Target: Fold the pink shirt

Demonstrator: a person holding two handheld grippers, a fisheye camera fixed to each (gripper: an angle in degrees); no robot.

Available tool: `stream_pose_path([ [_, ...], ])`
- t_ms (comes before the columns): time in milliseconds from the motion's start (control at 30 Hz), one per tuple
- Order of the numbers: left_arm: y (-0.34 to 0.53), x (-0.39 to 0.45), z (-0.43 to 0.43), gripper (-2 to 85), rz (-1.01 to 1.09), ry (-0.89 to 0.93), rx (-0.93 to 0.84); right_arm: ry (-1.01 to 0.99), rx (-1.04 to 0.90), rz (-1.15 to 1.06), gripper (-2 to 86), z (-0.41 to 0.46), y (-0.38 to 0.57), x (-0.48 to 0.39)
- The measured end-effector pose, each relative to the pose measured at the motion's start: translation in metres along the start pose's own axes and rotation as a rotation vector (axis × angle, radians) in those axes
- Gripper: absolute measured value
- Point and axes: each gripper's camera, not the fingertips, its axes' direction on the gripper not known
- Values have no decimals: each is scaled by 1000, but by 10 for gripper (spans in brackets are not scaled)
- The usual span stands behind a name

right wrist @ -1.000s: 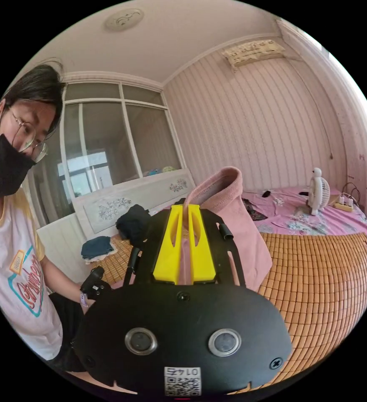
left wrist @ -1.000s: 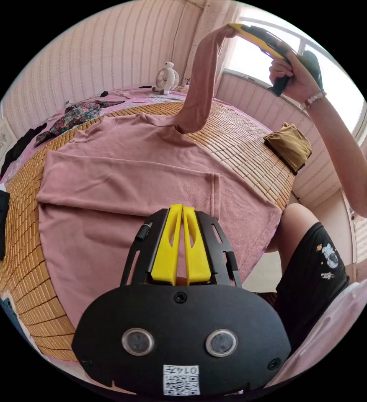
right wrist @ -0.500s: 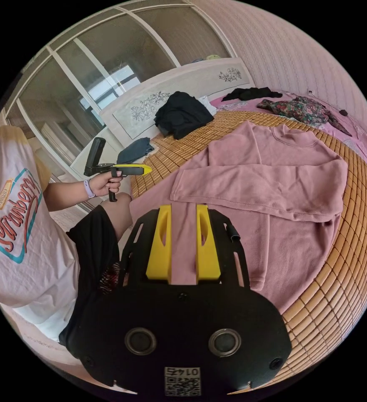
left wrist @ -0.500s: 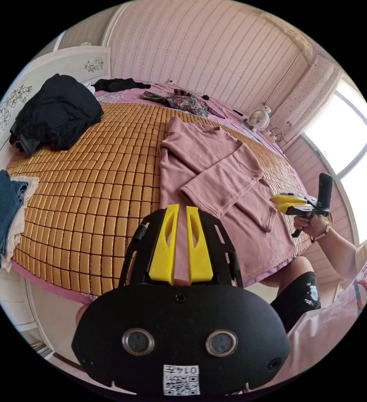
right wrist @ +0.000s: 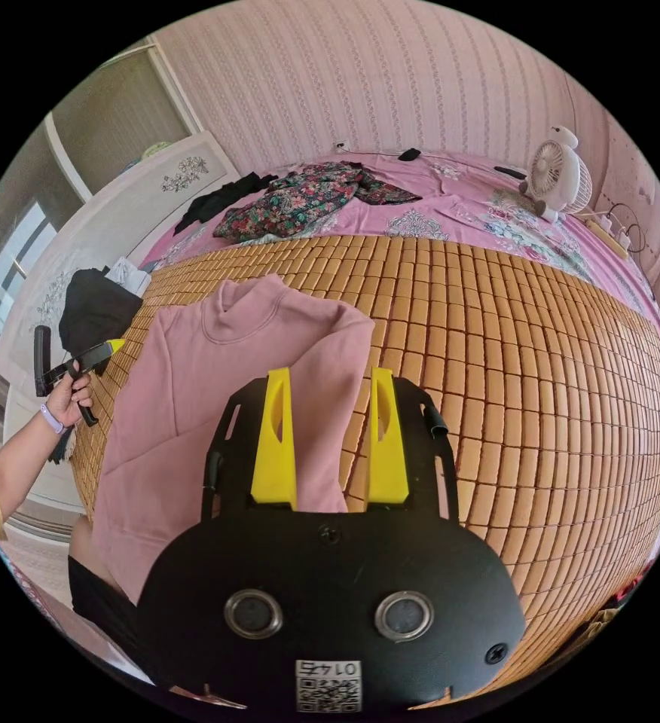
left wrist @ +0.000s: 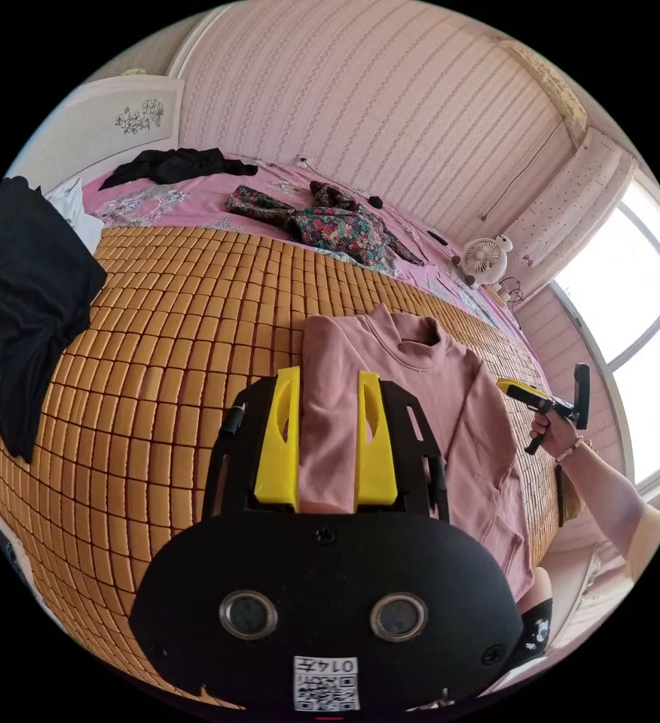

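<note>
The pink shirt (left wrist: pixel 420 384) lies flat on the bamboo mat (left wrist: pixel 179 331) with its collar toward the far wall and its sleeves folded in over the body. My left gripper (left wrist: pixel 328 373) hovers open over the shirt's left edge, nothing between its jaws. In the right gripper view the shirt (right wrist: pixel 217 361) spreads left of my right gripper (right wrist: pixel 329 373), which stands open above the folded right shoulder edge. A hand holds the right gripper (left wrist: pixel 524 391) past the shirt's far side. Another hand holds the left gripper (right wrist: pixel 93 354) at the left.
A black clothes heap (left wrist: pixel 21 301) lies on the mat's left side. A floral garment (left wrist: pixel 322 218) and a small white fan (right wrist: pixel 556 162) sit on the pink bedsheet (right wrist: pixel 458 211) behind. The mat (right wrist: pixel 533 361) stretches bare to the right of the shirt.
The right gripper held a sleeve up a second ago, laid it across the shirt's body and let go. Both grippers have opened and now hang above the shirt's two sides.
</note>
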Motion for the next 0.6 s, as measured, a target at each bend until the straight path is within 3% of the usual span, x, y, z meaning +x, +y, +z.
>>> stream_pose_path([
  [200, -47, 1, 55, 90, 61, -109, -170, -63, -77, 66, 66, 44, -37, 18],
  [267, -55, 5, 54, 72, 84, -71, -196, -93, -114, 77, 44, 46, -45, 19],
  [367, -60, 13, 23, 42, 121, -25, -110, -85, 0, -51, 28, 18, -44, 4],
  [467, -53, 20, -41, 12, 151, 140, 33, -183, 146, -136, 27, -39, -22, -5],
  [600, 9, 31, -151, 14, 235, 300, 153, -288, 317, -262, 25, -138, 60, -15],
])
